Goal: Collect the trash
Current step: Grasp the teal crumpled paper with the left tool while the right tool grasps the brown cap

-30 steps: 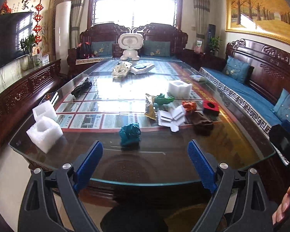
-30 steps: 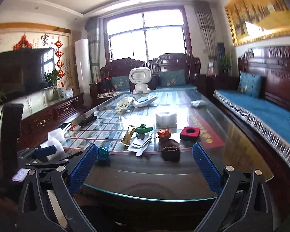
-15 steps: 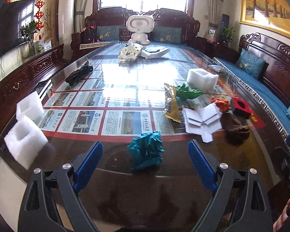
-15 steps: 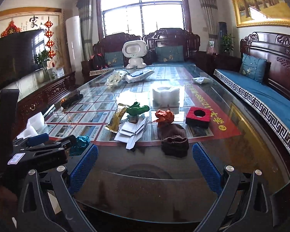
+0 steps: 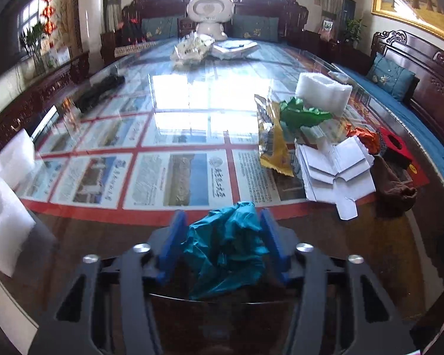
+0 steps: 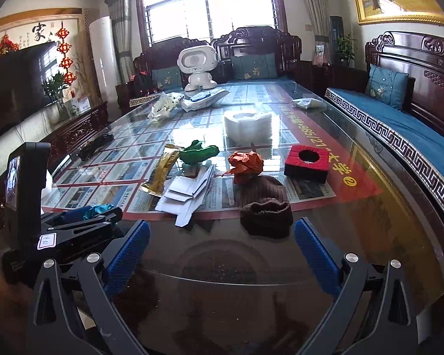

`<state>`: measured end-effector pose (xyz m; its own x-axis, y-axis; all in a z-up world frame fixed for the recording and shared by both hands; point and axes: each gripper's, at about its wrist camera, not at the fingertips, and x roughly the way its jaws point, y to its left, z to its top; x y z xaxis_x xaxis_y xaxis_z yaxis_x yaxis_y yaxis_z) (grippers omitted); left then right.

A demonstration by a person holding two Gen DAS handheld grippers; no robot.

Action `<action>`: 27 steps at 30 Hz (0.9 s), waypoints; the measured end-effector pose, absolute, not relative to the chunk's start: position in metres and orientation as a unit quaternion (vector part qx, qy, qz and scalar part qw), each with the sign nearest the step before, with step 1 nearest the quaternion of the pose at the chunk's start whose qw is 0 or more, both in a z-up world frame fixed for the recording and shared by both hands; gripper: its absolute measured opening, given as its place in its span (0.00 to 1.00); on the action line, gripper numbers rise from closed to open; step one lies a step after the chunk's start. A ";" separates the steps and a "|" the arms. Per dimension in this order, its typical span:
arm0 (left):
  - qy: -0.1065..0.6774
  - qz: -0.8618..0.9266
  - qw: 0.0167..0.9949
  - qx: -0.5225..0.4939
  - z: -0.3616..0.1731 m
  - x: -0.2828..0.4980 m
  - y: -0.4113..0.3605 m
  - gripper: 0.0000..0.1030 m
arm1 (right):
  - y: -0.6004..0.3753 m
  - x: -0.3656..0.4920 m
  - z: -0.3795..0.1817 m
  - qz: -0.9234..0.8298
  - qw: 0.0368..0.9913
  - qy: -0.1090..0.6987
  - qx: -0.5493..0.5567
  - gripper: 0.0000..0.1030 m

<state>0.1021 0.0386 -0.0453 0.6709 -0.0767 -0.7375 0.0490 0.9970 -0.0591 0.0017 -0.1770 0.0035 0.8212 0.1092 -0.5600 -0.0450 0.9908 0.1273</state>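
Note:
My left gripper [image 5: 222, 236] is shut on a crumpled teal paper ball [image 5: 225, 248] at the near edge of the glass table [image 5: 103, 236]; its blue pads press both sides. In the right wrist view the left gripper [image 6: 83, 224] shows at the left with the teal paper [image 6: 99, 209] in it. My right gripper [image 6: 222, 248] is open and empty above the near table edge. Ahead of it lie a brown knit hat [image 6: 265, 204], an orange paper ball [image 6: 245, 164], white folded cardboard [image 6: 189, 190], a green wrapper [image 6: 198, 153] and a yellow wrapper [image 6: 161, 173].
A red block with a hole [image 6: 307, 162] and white foam pieces [image 6: 248, 124] [image 5: 6, 222] lie on the table. A white toy robot [image 6: 196, 66] and bags stand at the far end. A blue-cushioned bench [image 6: 399, 130] runs along the right.
My left gripper moved forward to the teal paper ball and shut on it. My right gripper moved closer to the table and stayed open.

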 end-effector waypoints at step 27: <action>0.391 -0.081 0.917 -0.031 -0.028 0.105 -0.011 0.41 | -0.211 0.100 -0.034 -0.025 0.918 0.392 0.048 0.75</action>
